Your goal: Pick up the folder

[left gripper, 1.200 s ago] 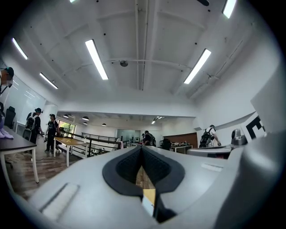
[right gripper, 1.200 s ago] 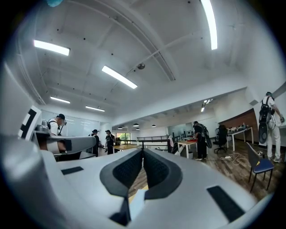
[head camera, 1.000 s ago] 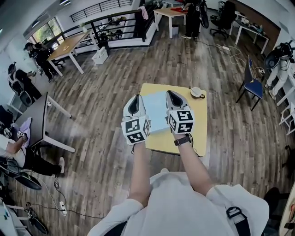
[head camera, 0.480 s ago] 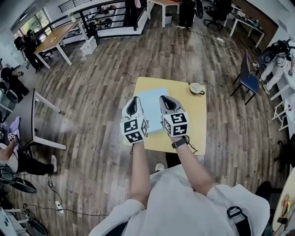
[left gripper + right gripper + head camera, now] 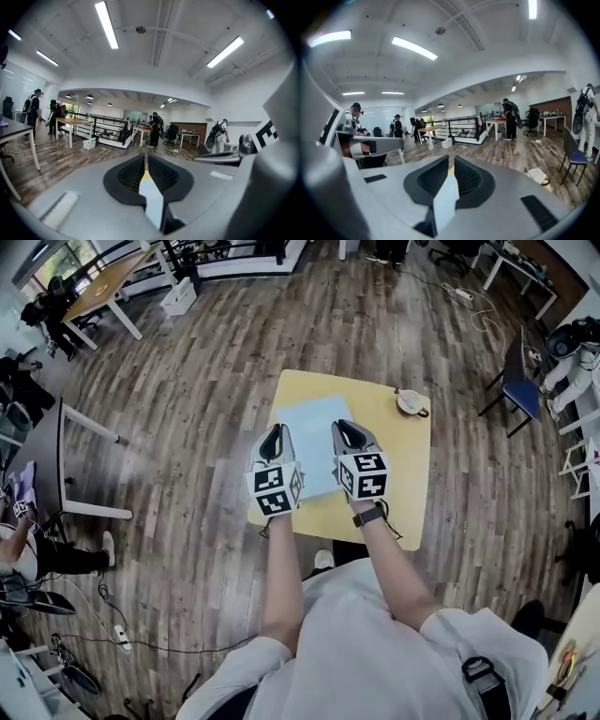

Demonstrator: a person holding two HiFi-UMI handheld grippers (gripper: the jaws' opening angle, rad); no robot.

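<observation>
Folder (image 5: pixel 314 439), pale blue and flat, caught between two pairs of jaws at once. Left gripper (image 5: pixel 275 435) clamped on its left side, right gripper (image 5: pixel 345 427) clamped on its right side, the pair level with each other and close together, tips aimed away from the person. Along each gripper's own line of sight, dark ribbed pads (image 5: pixel 161 171) pressed together on a thin pale sliver of the folder, with no gap beside it. Most of the sheet spread between the two grippers and on past their tips. Directly beneath both grippers, yellow table (image 5: pixel 408 479), square-topped, with the folder well inside its edges; no telling from above whether the sheet touches the top or hangs just over it. Beyond the right gripper and off to its right, white cup (image 5: pixel 410 402) near the table's far corner, well apart from the folder. Behind each gripper's jaws, towards the person, marker cube (image 5: pixel 274 491) in black and white, then bare forearms, with a dark watch (image 5: pixel 368 517) on the right wrist. Farther off past the right gripper's side, blue chair (image 5: pixel 514 390) on the wood floor (image 5: pixel 187 427).
</observation>
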